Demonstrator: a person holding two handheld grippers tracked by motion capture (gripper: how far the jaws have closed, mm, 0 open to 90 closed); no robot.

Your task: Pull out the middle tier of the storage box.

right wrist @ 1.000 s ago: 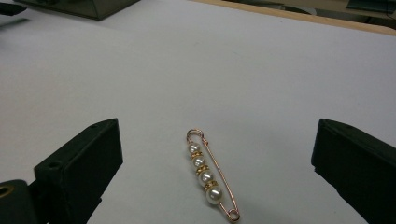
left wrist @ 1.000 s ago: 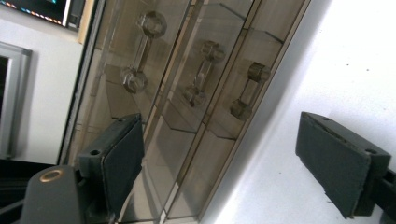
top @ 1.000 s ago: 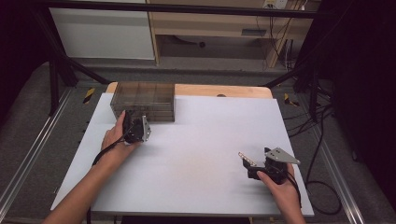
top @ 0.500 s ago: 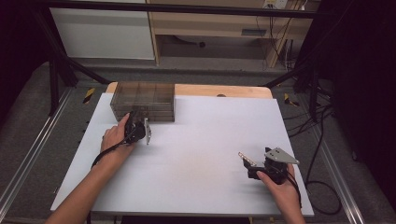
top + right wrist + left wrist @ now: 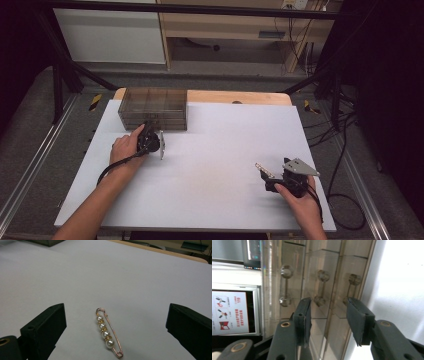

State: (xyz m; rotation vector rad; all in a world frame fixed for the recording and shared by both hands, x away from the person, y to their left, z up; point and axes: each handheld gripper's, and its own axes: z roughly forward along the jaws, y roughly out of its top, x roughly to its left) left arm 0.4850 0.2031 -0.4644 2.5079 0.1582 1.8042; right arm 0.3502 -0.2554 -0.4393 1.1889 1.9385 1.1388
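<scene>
Drawer handles [image 5: 320, 287] on the smoky clear drawer box [image 5: 153, 107] are what the left gripper [image 5: 329, 318] is after: three barbell-shaped pulls show in the left gripper view, and the jaws bracket the middle one, turned sideways so the box front runs up the frame. Those jaws have just been closing and now stand about half apart; their pads sit to either side of the handle's near knob but, as far as this close and tilted view lets me judge, do not yet press on it, so nothing is gripped. All three drawers look shut, which puts the work at its very start: the pull still has to be pinched and a drawer drawn out.

Pearl brooch pin [image 5: 108, 336] lies flat on the white table [image 5: 215, 165] at the near right, well apart from the box, between the wide-open jaws of the right gripper [image 5: 116, 331], which touches nothing. It has not been lifted, and it is probably meant for a drawer once one is open.

From above, the left hand [image 5: 125, 147] holds its gripper right at the box's front face, while the right hand [image 5: 300, 197] rests near the table's front edge. Bare tabletop separates the two, so nothing blocks the way; the neighbouring handles crowding the chosen one are the only hazard.
</scene>
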